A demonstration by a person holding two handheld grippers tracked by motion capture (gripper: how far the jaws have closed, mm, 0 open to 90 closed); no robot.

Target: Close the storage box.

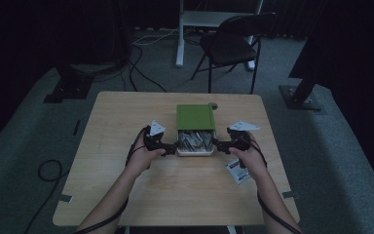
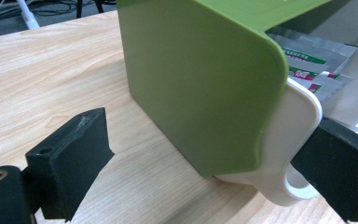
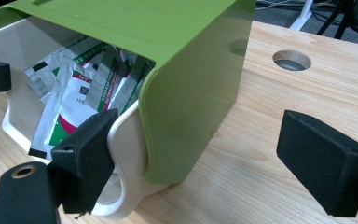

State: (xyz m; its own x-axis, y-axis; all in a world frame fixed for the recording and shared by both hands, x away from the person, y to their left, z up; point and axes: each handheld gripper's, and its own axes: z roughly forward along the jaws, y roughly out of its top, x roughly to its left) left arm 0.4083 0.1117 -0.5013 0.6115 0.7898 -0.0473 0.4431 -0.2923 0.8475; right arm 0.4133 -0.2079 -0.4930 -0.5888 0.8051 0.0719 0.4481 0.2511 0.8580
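A green box point(image 1: 195, 117) stands mid-table, its white drawer point(image 1: 195, 150) slid out toward me and full of several foil sachets point(image 1: 194, 140). My left gripper point(image 1: 174, 146) is open at the drawer's left side. In the left gripper view, that gripper point(image 2: 209, 163) straddles the green shell's point(image 2: 196, 79) corner, one jaw against the drawer's ring handle point(image 2: 293, 186). My right gripper point(image 1: 216, 143) is open at the drawer's right side. In the right gripper view, its jaws point(image 3: 207, 158) span the shell's point(image 3: 186, 84) corner, one jaw beside the drawer's wall point(image 3: 121, 144). Sachets point(image 3: 79, 79) show inside.
One loose sachet point(image 1: 237, 171) lies on the wooden table point(image 1: 126, 122) by my right hand. A round hole point(image 3: 292, 59) sits in the tabletop behind the box. A black chair point(image 1: 233, 41) and floor cables stand beyond the far edge.
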